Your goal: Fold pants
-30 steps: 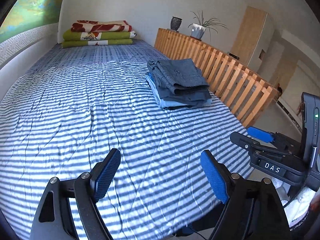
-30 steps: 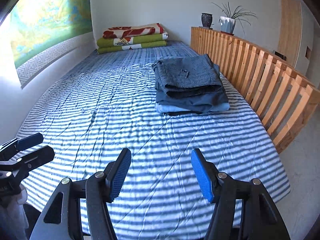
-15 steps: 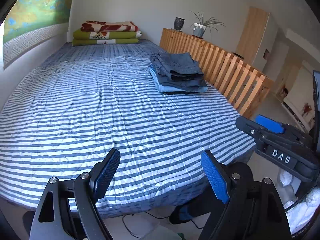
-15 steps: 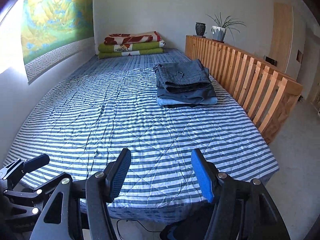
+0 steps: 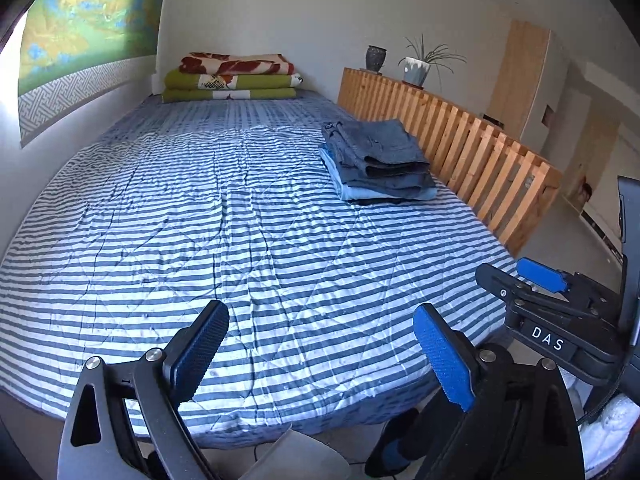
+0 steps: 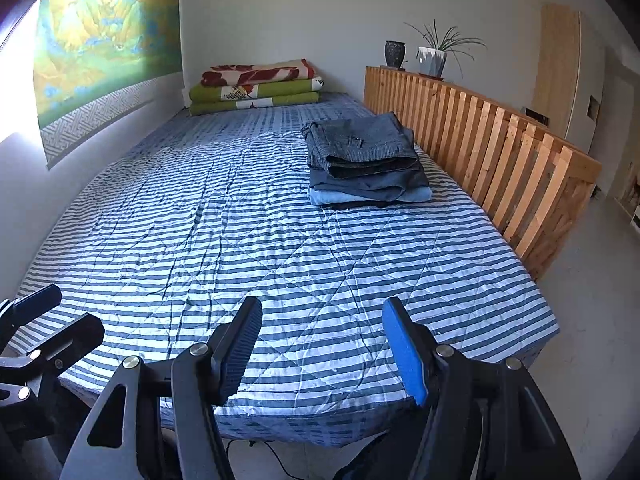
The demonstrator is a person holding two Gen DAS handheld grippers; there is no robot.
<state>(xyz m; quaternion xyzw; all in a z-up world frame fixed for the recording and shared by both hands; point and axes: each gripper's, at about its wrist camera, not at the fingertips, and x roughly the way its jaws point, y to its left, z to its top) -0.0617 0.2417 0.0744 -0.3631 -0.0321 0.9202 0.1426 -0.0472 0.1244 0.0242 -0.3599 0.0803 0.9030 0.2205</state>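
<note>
A stack of folded pants (image 5: 378, 160) (image 6: 366, 162), dark denim on top and light blue at the bottom, lies on the striped bed (image 5: 240, 240) (image 6: 260, 232) near the wooden slatted rail. My left gripper (image 5: 320, 354) hangs open over the bed's near edge, nothing between its blue pads. My right gripper (image 6: 322, 346) is also open and empty, at the foot of the bed. Each gripper shows in the other's view: the right gripper (image 5: 520, 284) at the right, the left gripper (image 6: 52, 320) at the lower left. Both stand far short of the stack.
A wooden slatted rail (image 6: 500, 148) runs along the bed's right side, with a vase and a potted plant (image 6: 434, 58) on top. Folded green and red blankets (image 5: 232, 78) lie at the far end. A wall hanging (image 6: 100, 40) covers the left wall. Bare floor (image 6: 592, 280) lies right.
Both grippers have pulled back from over the bed to its near edge, so the stack looks farther away. Both jaws stayed open.
</note>
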